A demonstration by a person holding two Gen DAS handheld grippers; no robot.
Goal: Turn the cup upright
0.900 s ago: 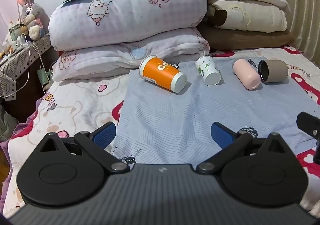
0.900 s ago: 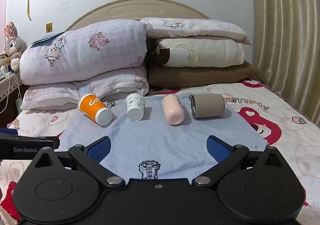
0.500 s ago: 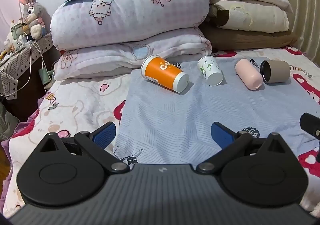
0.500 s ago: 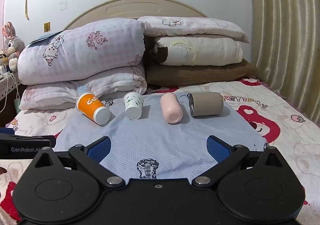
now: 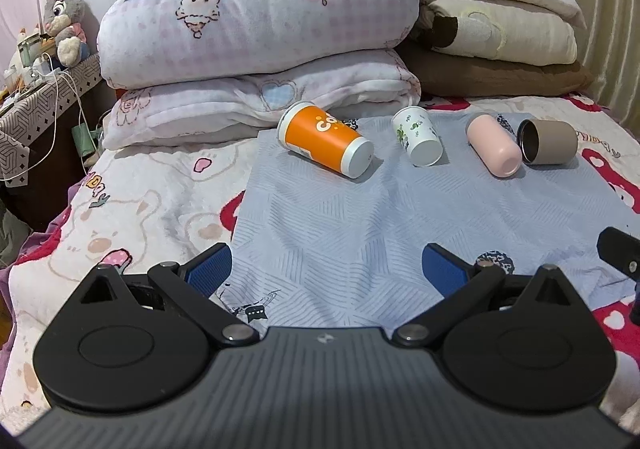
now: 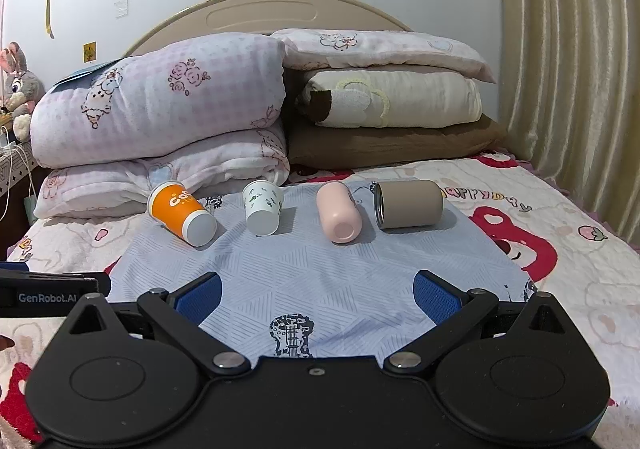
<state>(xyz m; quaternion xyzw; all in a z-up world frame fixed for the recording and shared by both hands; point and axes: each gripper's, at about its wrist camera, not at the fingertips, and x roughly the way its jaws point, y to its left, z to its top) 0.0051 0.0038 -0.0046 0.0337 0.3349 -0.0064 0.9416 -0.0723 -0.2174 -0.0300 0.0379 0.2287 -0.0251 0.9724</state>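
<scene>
Cups, four of them, lie on their sides in a row across the far part of the blue cloth, well beyond both my grippers. Nearest to me, my left gripper hangs over the near edge of the cloth with its jaws spread wide and nothing between the blue pads. My right gripper sits the same way, jaws wide apart and empty, above the guitar print on the cloth. From the right wrist view I see the left gripper's body at the near left edge.

Farther out comes the row. At the left is the orange cup, its white base turned toward me and to the right. Next is the small white cup with green leaf marks, base toward me. Then the pink cup, also base toward me. At the right end, just beside it, the taupe cup lies crosswise with its open mouth facing left.

Behind the row, folded quilts and pillows are stacked against the headboard. A plush rabbit sits far left.
</scene>
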